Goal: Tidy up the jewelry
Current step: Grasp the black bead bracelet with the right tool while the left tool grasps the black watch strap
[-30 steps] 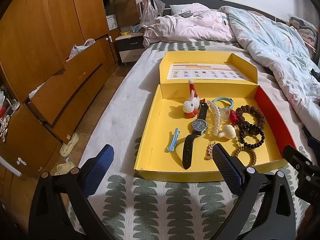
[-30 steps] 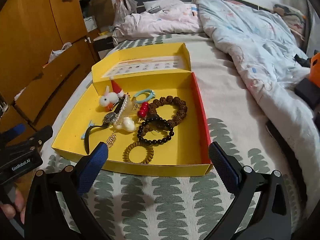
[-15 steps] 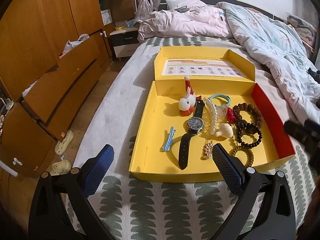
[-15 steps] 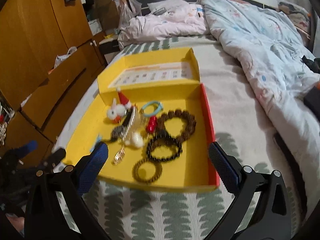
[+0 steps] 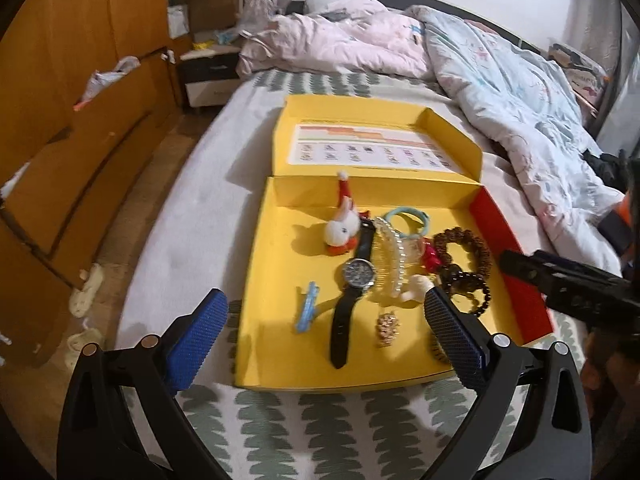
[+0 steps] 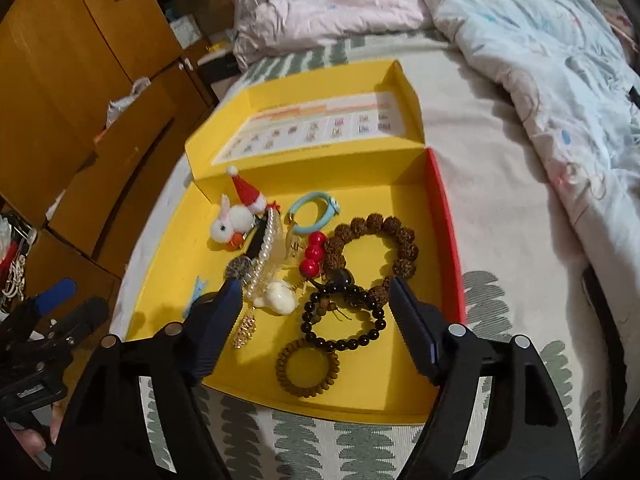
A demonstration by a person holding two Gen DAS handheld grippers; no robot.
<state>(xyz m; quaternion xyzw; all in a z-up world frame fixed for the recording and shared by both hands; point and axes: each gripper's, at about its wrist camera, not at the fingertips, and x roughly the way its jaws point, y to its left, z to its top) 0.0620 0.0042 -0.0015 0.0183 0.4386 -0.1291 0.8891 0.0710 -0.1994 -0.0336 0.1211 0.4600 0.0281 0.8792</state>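
An open yellow box (image 5: 276, 280) (image 6: 404, 376) lies on the bed and holds jewelry. In it are a black wristwatch (image 5: 356, 280), a pearl hair claw (image 5: 394, 256), a brown bead bracelet (image 6: 376, 240), a black bead bracelet (image 6: 344, 324), a brown coil hair tie (image 6: 307, 368), a blue hair clip (image 5: 307, 307), a gold earring (image 5: 387, 326), a teal ring band (image 6: 314, 211) and a white bunny charm (image 6: 234, 220). My left gripper (image 5: 324, 338) is open and empty over the box's near edge. My right gripper (image 6: 316, 324) is open and empty, low over the black bead bracelet.
The box's lid (image 5: 376, 144) stands open at the far side. Rumpled quilts (image 5: 500, 80) cover the bed's far and right parts. A wooden wardrobe (image 5: 60, 100) and a nightstand (image 5: 208, 72) stand to the left. Slippers (image 5: 86, 288) lie on the floor.
My right gripper has moved forward and down over the box, now close above the bracelets. My left gripper has come a little closer to the box's near edge. Both stay open.
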